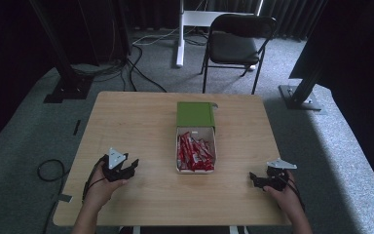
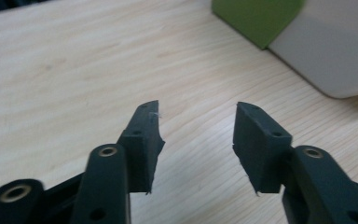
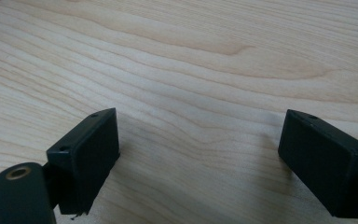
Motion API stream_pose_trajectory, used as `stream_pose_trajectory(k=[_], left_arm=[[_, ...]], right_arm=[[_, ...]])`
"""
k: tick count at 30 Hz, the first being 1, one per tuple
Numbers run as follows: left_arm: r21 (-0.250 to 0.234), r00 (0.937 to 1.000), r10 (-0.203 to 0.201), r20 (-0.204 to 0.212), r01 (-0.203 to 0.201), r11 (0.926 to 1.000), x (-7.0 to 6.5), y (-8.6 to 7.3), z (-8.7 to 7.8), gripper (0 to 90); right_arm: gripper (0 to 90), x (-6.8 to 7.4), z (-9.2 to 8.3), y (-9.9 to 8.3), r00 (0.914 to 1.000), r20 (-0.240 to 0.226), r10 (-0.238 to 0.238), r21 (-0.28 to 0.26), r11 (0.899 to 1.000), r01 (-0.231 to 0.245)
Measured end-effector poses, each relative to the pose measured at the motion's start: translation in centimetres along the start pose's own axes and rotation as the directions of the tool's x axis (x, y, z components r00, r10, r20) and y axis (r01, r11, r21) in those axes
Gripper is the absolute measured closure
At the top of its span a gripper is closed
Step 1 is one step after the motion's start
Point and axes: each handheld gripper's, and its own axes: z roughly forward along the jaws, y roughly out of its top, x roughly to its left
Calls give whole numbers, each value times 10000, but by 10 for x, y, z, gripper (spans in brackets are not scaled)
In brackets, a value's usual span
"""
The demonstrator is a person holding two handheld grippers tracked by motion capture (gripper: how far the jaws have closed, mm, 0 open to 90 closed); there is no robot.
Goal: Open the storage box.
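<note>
Nearest us, our left gripper [image 1: 132, 165] and right gripper [image 1: 254, 178] rest low on the wooden table [image 1: 126, 126], well apart, each with its jaws spread on nothing. Between and beyond them sits the open white box [image 1: 196, 169], packed with red sachets [image 1: 195, 152], its green lid [image 1: 195, 115] lying touching the box's far end.

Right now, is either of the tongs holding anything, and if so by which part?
Nothing is held. The left tongs and right tongs both stand open over bare table, with only wood between their jaws.
</note>
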Motion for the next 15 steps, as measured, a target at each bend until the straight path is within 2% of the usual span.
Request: stream_pose_trajectory(k=[3, 5, 6, 10, 11, 15], left_arm=[[20, 9988, -423, -242, 423, 9991, 5, -7, 1, 438], [195, 9945, -983, -354, 991, 9949, 9, -11, 1, 408], [238, 9929, -1137, -363, 1146, 9931, 10, -13, 1, 387], [337, 9866, -1494, -650, 1518, 9878, 16, -19, 0, 327], [356, 9866, -1496, -651, 1521, 9877, 17, -20, 0, 303], [477, 9800, -1869, -687, 1904, 9805, 20, -23, -1, 179]], right_arm=[[117, 0, 0, 0, 10000, -1, -1, 2, 10000, 1], [117, 0, 0, 0, 10000, -1, -2, 2, 10000, 2], [117, 0, 0, 0, 10000, 0, -2, 3, 10000, 2], [117, 0, 0, 0, 10000, 0, -2, 0, 10000, 2], [117, 0, 0, 0, 10000, 0, -2, -1, 10000, 2], [117, 0, 0, 0, 10000, 0, -3, 1, 10000, 3]])
